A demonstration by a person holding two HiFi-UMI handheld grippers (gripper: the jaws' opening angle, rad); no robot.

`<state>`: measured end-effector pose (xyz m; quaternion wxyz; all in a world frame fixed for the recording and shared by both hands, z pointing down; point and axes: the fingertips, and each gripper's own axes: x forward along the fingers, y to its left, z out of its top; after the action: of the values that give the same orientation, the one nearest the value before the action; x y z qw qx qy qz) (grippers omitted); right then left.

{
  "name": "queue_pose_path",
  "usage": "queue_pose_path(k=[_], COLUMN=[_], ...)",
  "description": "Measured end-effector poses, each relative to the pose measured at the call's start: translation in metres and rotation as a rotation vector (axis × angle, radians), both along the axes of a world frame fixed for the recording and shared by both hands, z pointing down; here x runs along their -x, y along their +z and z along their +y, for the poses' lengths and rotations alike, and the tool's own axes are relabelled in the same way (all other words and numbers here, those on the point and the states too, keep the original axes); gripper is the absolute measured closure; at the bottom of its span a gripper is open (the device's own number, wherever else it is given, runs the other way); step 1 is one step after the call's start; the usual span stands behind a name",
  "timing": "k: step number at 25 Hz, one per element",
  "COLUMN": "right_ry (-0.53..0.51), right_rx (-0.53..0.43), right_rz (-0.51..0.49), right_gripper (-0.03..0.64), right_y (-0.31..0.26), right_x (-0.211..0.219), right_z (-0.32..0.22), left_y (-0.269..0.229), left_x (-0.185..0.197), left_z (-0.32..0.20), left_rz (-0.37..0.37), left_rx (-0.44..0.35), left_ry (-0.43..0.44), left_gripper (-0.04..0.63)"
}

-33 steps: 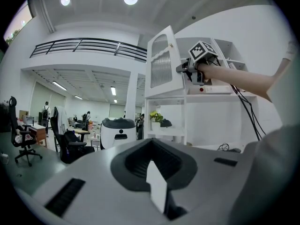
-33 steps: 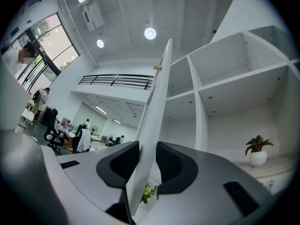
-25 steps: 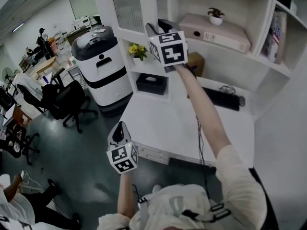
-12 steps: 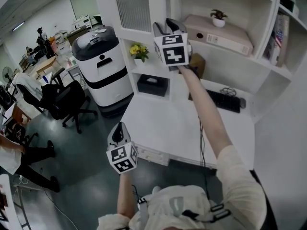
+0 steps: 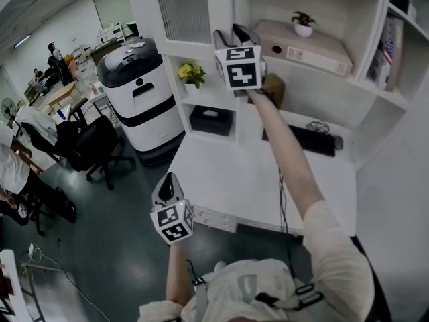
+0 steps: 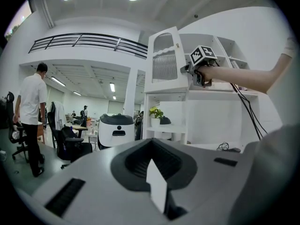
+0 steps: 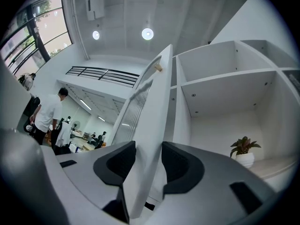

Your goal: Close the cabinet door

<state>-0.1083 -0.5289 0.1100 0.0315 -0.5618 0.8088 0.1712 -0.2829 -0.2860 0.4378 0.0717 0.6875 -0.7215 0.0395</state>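
The white cabinet door [image 5: 181,9] with a ribbed glass pane stands a little ajar at the upper shelf unit. My right gripper [image 5: 231,35] is raised to its free edge. In the right gripper view the door's edge [image 7: 150,125] runs between the two dark pads of the right gripper [image 7: 149,165]; the jaws are opening and the pads are easing off it. The left gripper view shows the door [image 6: 164,60] and the right gripper [image 6: 190,69] from the side. My left gripper [image 5: 167,183] hangs low in front of the desk, shut and empty [image 6: 152,165].
A white desk [image 5: 228,173] with a keyboard [image 5: 308,139] stands below the shelves. Yellow flowers [image 5: 191,70], a black box [image 5: 211,118] and a potted plant [image 5: 303,23] sit on shelves. A white-and-black machine [image 5: 144,92], an office chair [image 5: 87,146] and a person [image 5: 17,173] are at the left.
My right gripper and the door's edge moved to the right, toward the cabinet, then held about still. A person walked along the left side. My left gripper stayed put.
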Motion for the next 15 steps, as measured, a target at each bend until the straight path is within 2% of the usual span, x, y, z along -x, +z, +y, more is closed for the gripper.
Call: queue_pose_path(k=[7, 15], right_ry=[0.012, 0.051], right_rx=[0.021, 0.018], right_rz=[-0.034, -0.034], right_gripper=[0.394, 0.394], right_y=[-0.001, 0.000], right_x=[-0.018, -0.024], right_z=[-0.025, -0.038], left_y=[0.002, 0.004], left_x=[0.005, 0.004], left_z=[-0.007, -0.014], left_rz=[0.009, 0.009], left_rx=[0.002, 0.007], left_ry=[-0.013, -0.012], left_gripper=[0.591, 0.591])
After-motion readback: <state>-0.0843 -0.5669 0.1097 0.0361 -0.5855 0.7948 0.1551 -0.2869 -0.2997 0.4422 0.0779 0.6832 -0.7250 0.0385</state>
